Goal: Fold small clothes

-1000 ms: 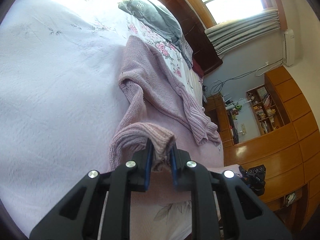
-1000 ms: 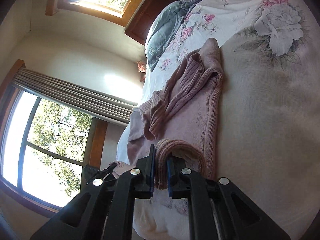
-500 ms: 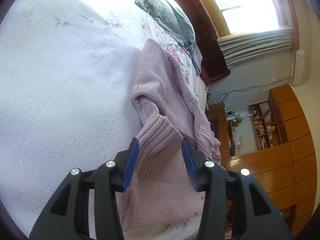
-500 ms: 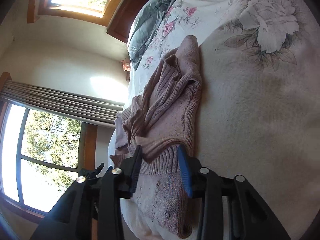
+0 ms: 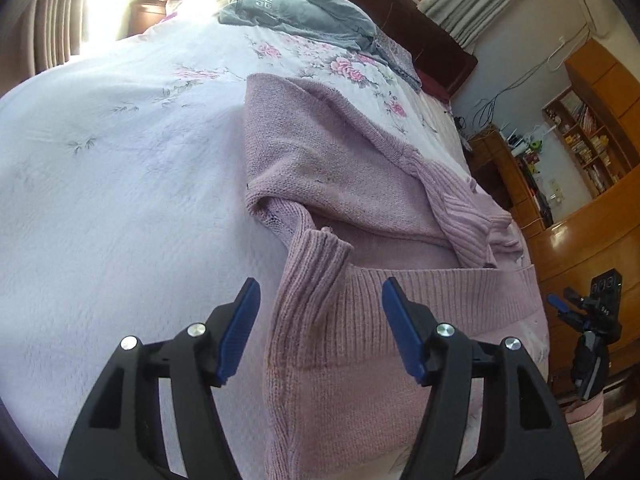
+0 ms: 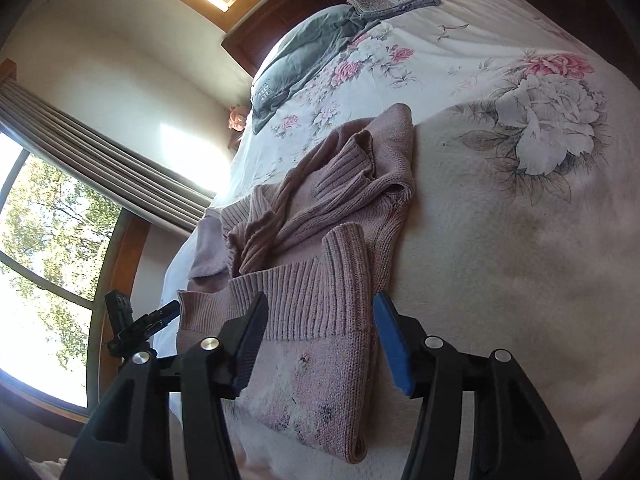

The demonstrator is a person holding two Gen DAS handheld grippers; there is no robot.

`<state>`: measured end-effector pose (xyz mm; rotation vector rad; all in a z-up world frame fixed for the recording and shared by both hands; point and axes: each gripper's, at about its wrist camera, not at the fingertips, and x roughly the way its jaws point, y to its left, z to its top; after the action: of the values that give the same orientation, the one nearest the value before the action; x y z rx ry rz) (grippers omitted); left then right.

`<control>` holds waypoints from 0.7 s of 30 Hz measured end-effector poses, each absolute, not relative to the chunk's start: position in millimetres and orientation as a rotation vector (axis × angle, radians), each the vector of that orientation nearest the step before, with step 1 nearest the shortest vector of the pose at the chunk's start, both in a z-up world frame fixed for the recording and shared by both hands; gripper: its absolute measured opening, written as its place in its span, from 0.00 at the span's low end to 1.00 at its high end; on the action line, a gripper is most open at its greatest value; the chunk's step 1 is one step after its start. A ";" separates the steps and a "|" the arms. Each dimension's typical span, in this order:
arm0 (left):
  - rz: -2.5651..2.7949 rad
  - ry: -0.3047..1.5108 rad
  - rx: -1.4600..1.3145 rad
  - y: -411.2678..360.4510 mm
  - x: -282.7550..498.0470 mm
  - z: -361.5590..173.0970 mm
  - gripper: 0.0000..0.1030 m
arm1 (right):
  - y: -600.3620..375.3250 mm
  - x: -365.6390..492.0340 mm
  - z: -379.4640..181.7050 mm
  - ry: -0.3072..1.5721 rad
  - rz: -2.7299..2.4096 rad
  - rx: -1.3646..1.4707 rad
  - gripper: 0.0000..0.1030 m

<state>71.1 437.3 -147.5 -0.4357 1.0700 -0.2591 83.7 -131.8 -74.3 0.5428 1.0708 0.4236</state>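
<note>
Pale, quilted bedspread (image 5: 120, 184) fills the left side of the left wrist view, faintly printed with leaf sprigs and turning to pink flowers toward the head of the bed. To its right lies the mauve knitted sweater (image 5: 340, 168), spread on the bedspread with its lower part folded up over the body, so that the ribbed hem (image 5: 420, 300) runs across in a band and a ribbed cuff (image 5: 320, 248) lies at the hem's left end. The left gripper (image 5: 320, 312) hovers over that hem with its blue-padded jaws spread wide and nothing between them. Farther back a grey pillow (image 5: 296, 12) rests against a dark wooden headboard (image 5: 436, 44), and at the far right stand wooden cabinets (image 5: 580, 240) and a bookshelf. In the right wrist view, windows (image 6: 48, 248) and grey curtains take up the left; the other gripper's tip shows at the sweater's left edge. The right gripper (image 6: 320, 320) likewise stands released, its jaws apart on either side of the folded hem's right corner, holding nothing. Further right the bedspread carries a large pink and white flower print (image 6: 548, 120).
</note>
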 end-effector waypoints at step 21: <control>-0.363 1.014 -0.307 395.8 63.4 -133.8 0.16 | -70.2 138.2 -98.9 1.144 0.385 0.104 0.43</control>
<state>63.4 395.8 -133.8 -0.3069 1.0139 -0.3630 138.2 -70.2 -98.9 0.1040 1.1435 0.3852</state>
